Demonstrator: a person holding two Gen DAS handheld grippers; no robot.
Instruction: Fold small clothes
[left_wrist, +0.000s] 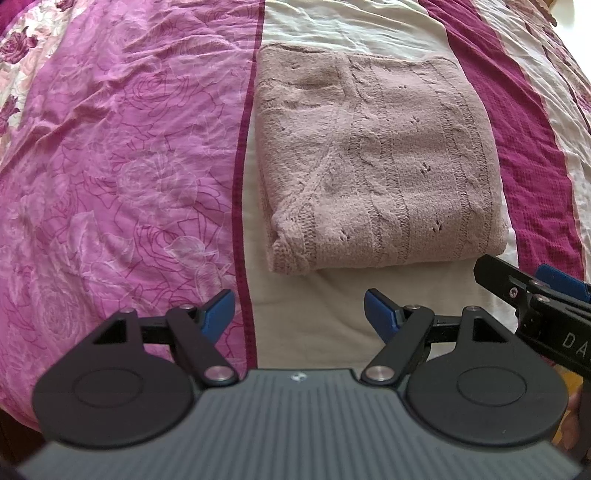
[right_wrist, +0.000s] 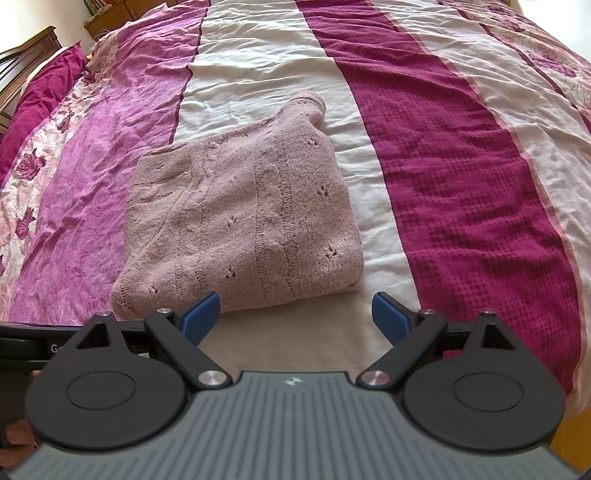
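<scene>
A dusty-pink knitted sweater (left_wrist: 373, 166) lies folded into a thick rectangle on the cream stripe of the bed cover; the right wrist view shows the sweater (right_wrist: 240, 221) from the other side. My left gripper (left_wrist: 299, 314) hovers just short of its near edge, open, with nothing between the blue pads. My right gripper (right_wrist: 295, 314) is also open and empty, its left pad close to the sweater's near edge. In the left wrist view the right gripper's black body (left_wrist: 535, 306) enters at the right.
The bed cover has a pink rose-print band (left_wrist: 118, 166) at the left, a cream stripe (right_wrist: 258, 55), and a dark magenta stripe (right_wrist: 461, 184) at the right. A dark pillow (right_wrist: 40, 88) and wooden headboard (right_wrist: 26, 48) sit far left.
</scene>
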